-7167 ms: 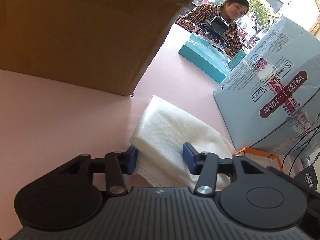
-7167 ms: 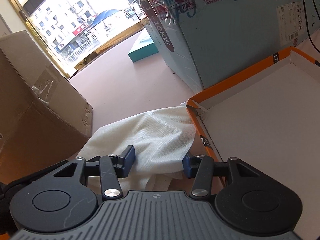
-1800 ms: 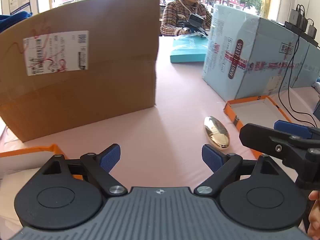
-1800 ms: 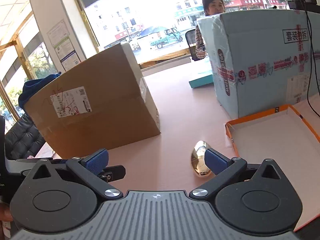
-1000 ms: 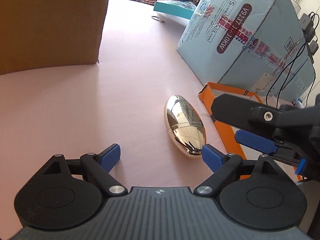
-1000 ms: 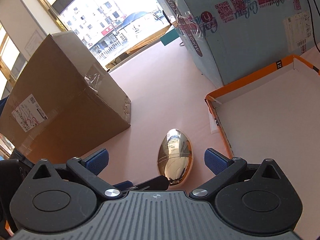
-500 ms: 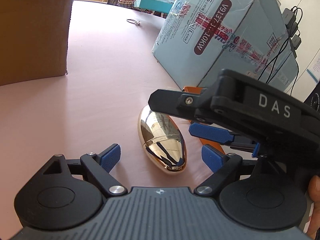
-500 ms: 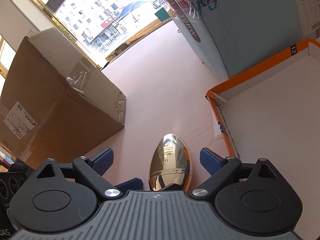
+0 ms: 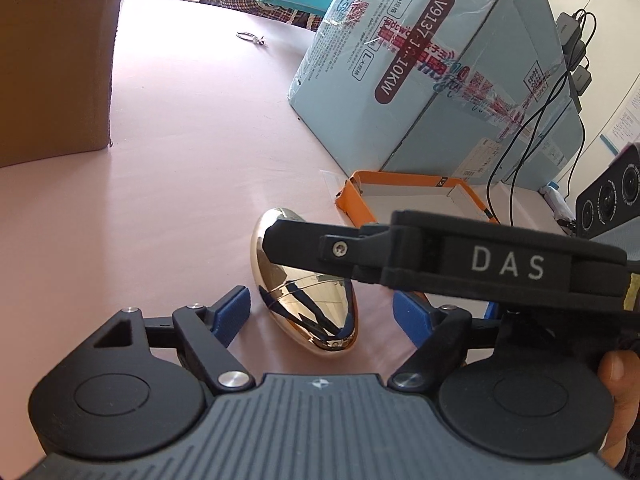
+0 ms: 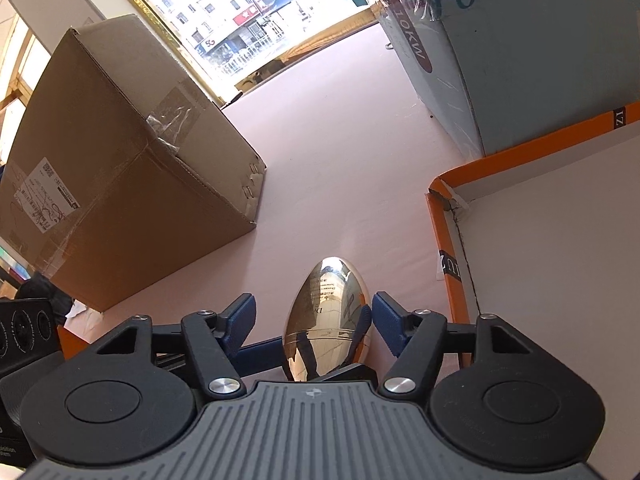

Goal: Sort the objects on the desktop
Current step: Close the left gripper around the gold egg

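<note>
We are positioning both grippers around the gold egg-shaped case [image 9: 308, 304], which is lying on its side on the pink tabletop [image 9: 192, 152], just beside the near corner of the orange-rimmed tray [image 10: 444, 248].

Left gripper [image 9: 322, 312]: we are keeping its blue fingers spread apart, one on each side of the case. The left pad [image 9: 232, 312] is standing close to the case; we cannot tell whether it is touching.

Right gripper [image 10: 312, 320]: we are keeping its fingers apart as well, straddling the case from the tray side. Its right pad [image 10: 388, 320] is sitting just beside the case's flank; contact cannot be confirmed. In the left wrist view, its black body marked "DAS" is crossing over the case.

A brown cardboard box [image 10: 120, 168] is standing to the left, and a light blue carton [image 9: 432, 72] is standing behind the tray.
</note>
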The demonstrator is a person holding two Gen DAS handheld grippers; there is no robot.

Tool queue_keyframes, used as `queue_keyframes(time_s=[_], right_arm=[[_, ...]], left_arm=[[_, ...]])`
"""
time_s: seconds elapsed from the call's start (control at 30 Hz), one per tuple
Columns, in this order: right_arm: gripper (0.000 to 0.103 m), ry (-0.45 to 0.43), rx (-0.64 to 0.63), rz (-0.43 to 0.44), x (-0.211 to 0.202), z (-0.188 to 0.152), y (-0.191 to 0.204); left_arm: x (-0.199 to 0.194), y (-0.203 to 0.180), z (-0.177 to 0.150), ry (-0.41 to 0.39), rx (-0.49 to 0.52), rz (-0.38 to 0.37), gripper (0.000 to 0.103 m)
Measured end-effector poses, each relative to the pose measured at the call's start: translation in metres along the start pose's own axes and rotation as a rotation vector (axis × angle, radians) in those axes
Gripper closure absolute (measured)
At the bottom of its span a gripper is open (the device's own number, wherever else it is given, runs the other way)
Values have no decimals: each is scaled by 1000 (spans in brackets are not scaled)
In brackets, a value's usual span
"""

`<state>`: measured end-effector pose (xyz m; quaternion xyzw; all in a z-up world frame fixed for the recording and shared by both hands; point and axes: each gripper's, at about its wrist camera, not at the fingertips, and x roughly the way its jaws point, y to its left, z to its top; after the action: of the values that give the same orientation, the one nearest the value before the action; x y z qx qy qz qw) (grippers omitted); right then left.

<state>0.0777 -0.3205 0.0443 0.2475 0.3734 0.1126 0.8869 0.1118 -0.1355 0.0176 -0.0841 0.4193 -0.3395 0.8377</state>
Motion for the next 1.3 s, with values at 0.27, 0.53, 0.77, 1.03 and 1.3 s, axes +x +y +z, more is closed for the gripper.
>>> queue_keyframes(time_s=[0.27,0.53,0.77,1.03,1.3], right_arm=[[59,7,-57,-48,1,-6,6],[70,45,-23,-11,-7,-6,2],[70,126,8,26,-8,-8,5],[49,95,16,28,10,-10,8],[53,67,10,29,13,-13,9]], left_arm=[[-1,0,0,1,39,27,41],[-2,2,1,26,58,73,52],[-14,-7,-3,94,170,128,51],[-9,-14,-10,65,220,171,50],[-6,-18,-13,43,239,202,51]])
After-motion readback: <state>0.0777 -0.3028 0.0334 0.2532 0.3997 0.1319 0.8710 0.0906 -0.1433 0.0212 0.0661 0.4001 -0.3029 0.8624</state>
